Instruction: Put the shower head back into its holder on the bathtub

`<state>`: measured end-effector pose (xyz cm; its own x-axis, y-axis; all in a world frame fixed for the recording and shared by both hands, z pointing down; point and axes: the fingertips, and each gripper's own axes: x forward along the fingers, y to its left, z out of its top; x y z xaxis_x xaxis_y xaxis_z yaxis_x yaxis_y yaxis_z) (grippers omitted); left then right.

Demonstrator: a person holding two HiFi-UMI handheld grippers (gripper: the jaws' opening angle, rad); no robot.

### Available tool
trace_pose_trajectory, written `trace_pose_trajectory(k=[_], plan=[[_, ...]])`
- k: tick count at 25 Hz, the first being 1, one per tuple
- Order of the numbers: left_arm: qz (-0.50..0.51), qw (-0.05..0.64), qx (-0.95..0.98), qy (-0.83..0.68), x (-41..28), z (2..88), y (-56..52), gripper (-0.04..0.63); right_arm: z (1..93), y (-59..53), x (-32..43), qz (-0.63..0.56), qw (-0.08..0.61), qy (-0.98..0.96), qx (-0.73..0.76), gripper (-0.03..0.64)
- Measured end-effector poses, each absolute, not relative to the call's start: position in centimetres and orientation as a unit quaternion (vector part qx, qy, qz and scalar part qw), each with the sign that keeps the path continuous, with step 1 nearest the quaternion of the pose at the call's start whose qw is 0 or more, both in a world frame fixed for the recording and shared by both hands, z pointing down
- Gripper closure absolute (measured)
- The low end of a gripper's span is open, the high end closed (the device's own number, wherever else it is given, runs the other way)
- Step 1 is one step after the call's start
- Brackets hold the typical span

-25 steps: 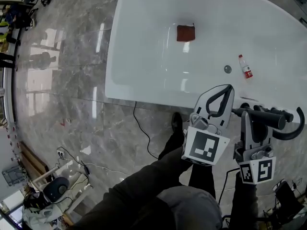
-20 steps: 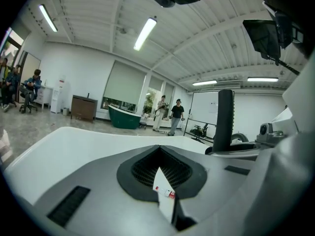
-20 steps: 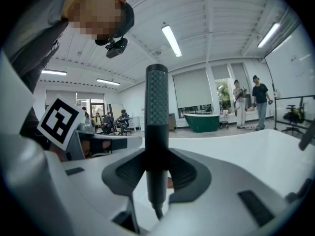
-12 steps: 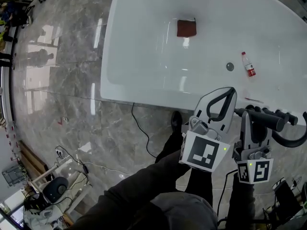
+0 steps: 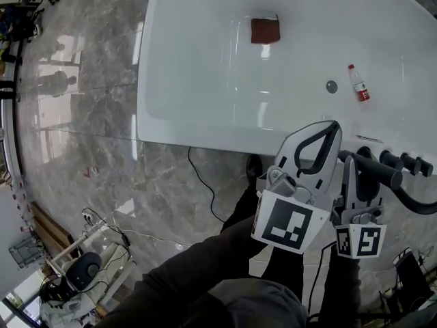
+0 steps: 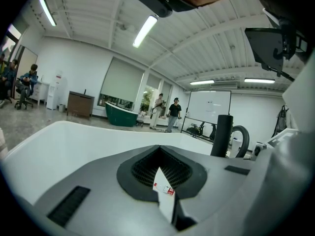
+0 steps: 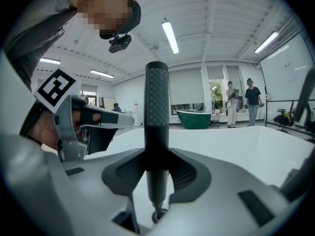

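Floor: grey polished marble (image 5: 102,135), a thin black cable (image 5: 203,183) trailing over it.

Left gripper (image 5: 324,134): jaws drawn to a narrow slit, nothing between them.

Right gripper (image 7: 156,156): clamped on the black textured handle of the shower head (image 7: 156,102), held upright just short of the bathtub (image 5: 205,125) rim. Black hose (image 5: 418,205) curves off to the right.

Rim fittings: row of dark knobs (image 5: 403,161) just beyond the handle. I cannot pick out the holder among them.

Basin: drain (image 5: 332,86), a bottle (image 5: 358,85) lying beside it, and a red-brown cloth (image 5: 265,30) further off.

Hazards, as judged: the hose's drag may twist the round handle in the jaws, and a blind approach could strike the knobs or drop the head into the tub.

Writing: the bottle's red label is too small to read, and the cubes bear only square markers.
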<state>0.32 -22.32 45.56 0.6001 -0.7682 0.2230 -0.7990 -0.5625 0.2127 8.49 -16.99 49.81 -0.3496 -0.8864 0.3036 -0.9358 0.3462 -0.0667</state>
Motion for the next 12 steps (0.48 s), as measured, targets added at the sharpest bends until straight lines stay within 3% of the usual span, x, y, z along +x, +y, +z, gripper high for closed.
trace_pose_trajectory(k=[12], plan=[[0.072,0.140,0.893,-0.422,0.1,47.3,-21.5,0.592,52.7,-16.4,8.2,0.109,0.116,-0.802,0.576,0.476]])
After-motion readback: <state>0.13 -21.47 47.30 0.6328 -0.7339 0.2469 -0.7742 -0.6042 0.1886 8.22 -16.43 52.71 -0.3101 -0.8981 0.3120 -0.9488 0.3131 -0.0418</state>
